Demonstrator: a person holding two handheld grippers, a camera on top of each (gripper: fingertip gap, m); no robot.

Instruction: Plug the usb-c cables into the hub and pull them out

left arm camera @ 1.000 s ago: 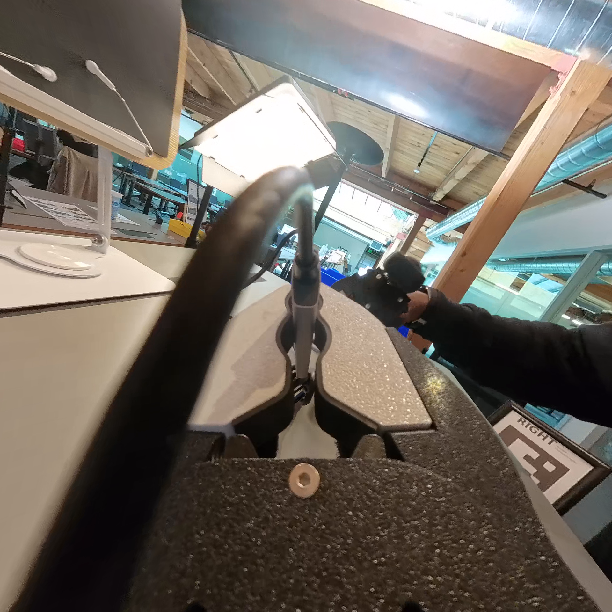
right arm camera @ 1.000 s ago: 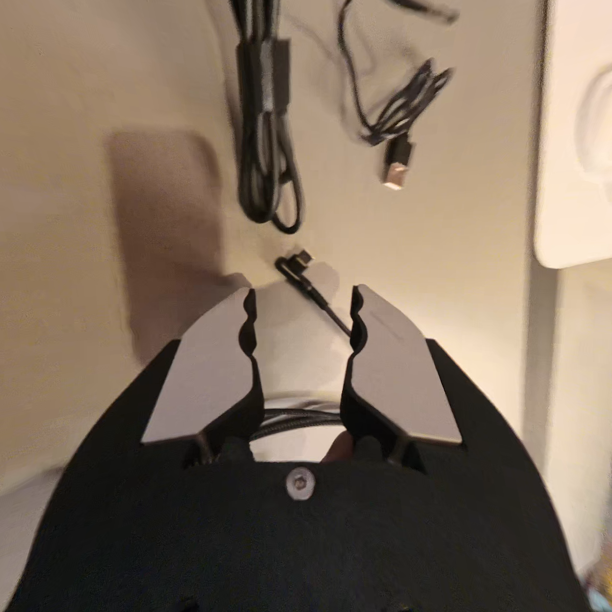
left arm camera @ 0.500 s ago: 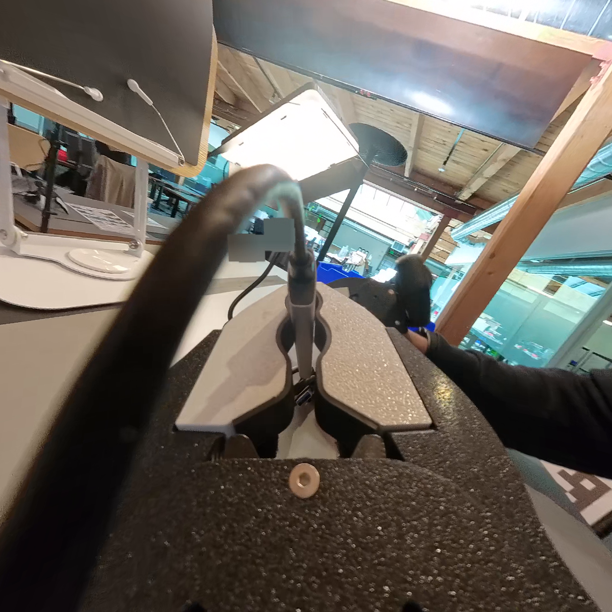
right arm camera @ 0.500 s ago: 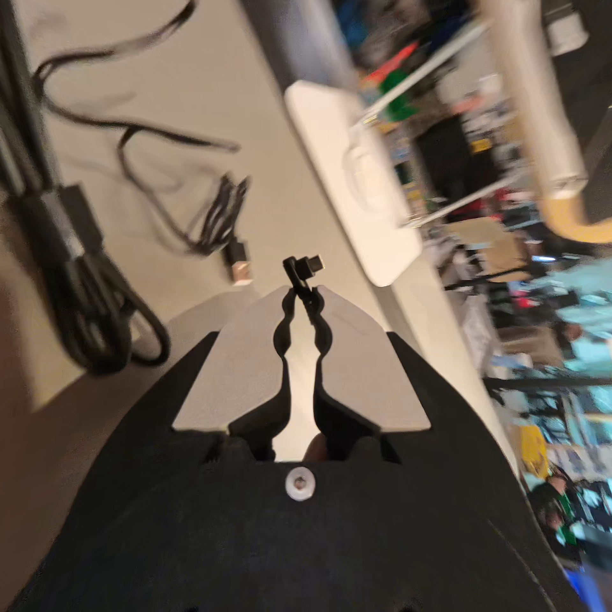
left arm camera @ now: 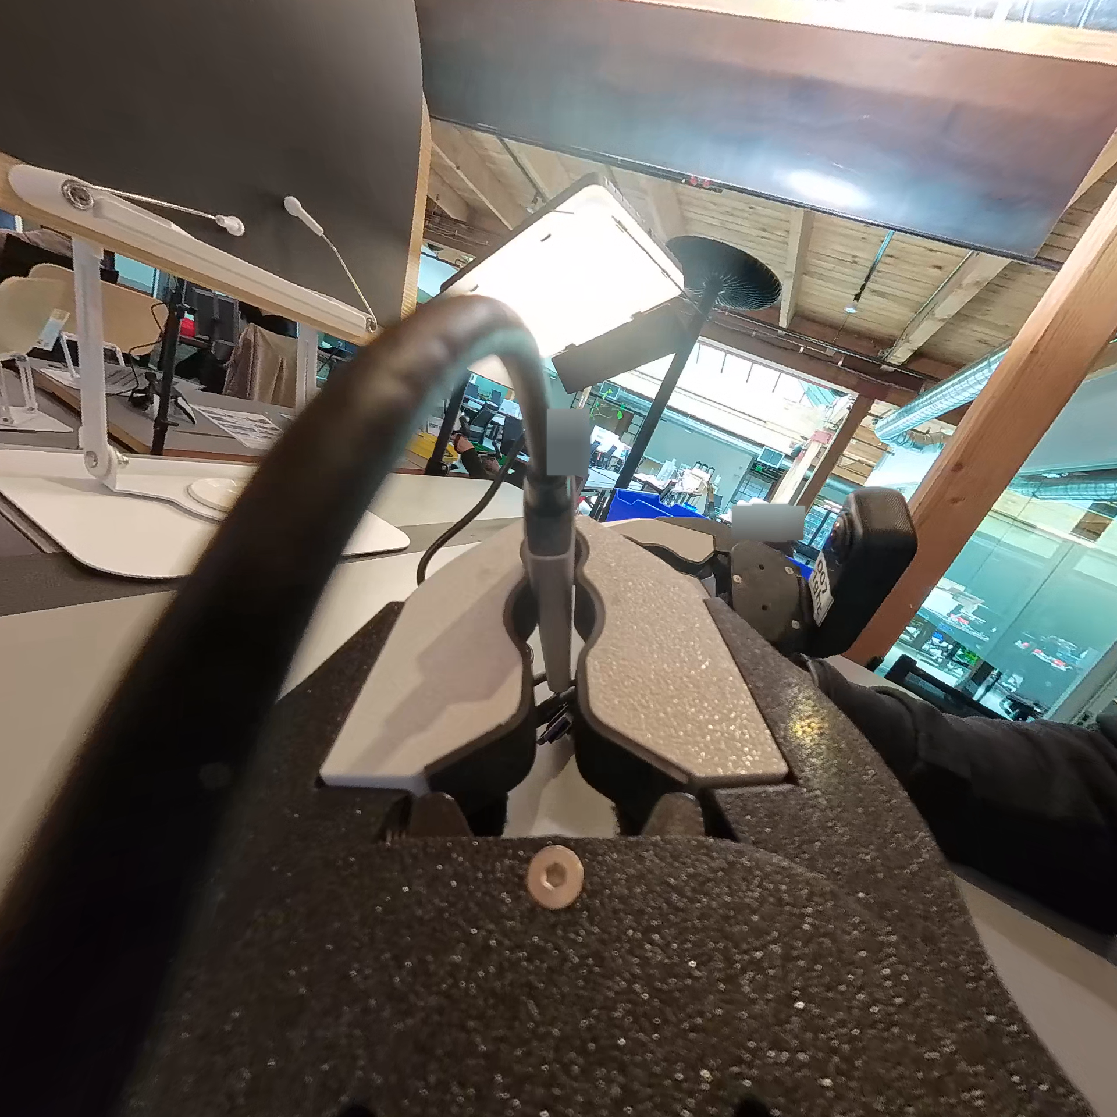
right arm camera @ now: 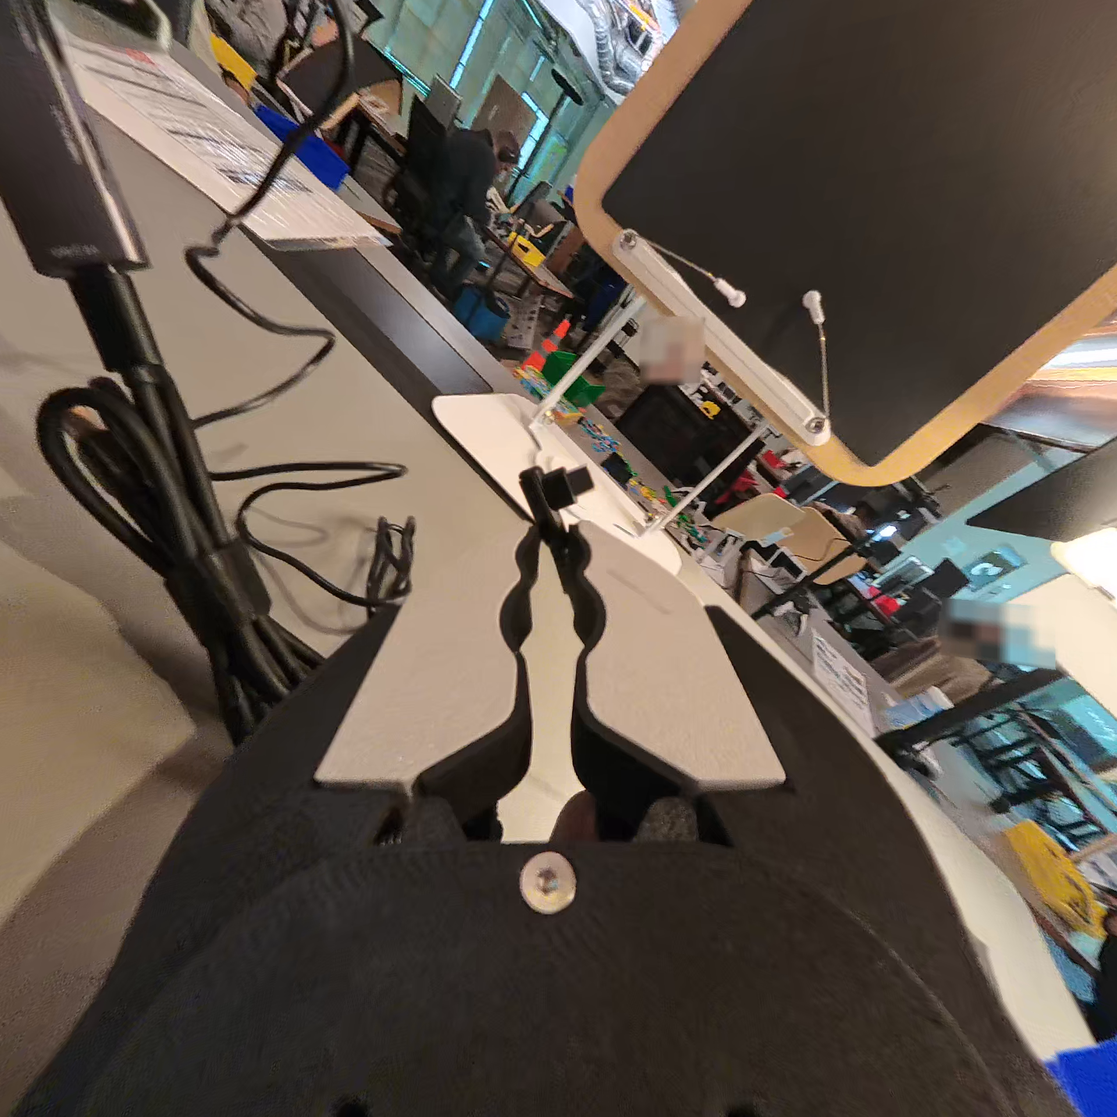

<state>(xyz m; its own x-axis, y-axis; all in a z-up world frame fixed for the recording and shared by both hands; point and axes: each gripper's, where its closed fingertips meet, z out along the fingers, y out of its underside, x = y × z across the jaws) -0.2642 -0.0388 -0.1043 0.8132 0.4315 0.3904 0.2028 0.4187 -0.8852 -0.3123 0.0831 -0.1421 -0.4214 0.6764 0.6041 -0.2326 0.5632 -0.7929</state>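
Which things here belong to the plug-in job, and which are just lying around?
In the job:
- grey hub, clamped in the left gripper
- angled black plug, pinched in the right gripper
- thick black cord arching off the hub

Lying about:
- bundled black cables on the table
- thin loose cable
- white stand
- printed sheet

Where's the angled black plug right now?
In the right wrist view, the angled black plug sticks out past the right tool's shut tips, lifted above the table.
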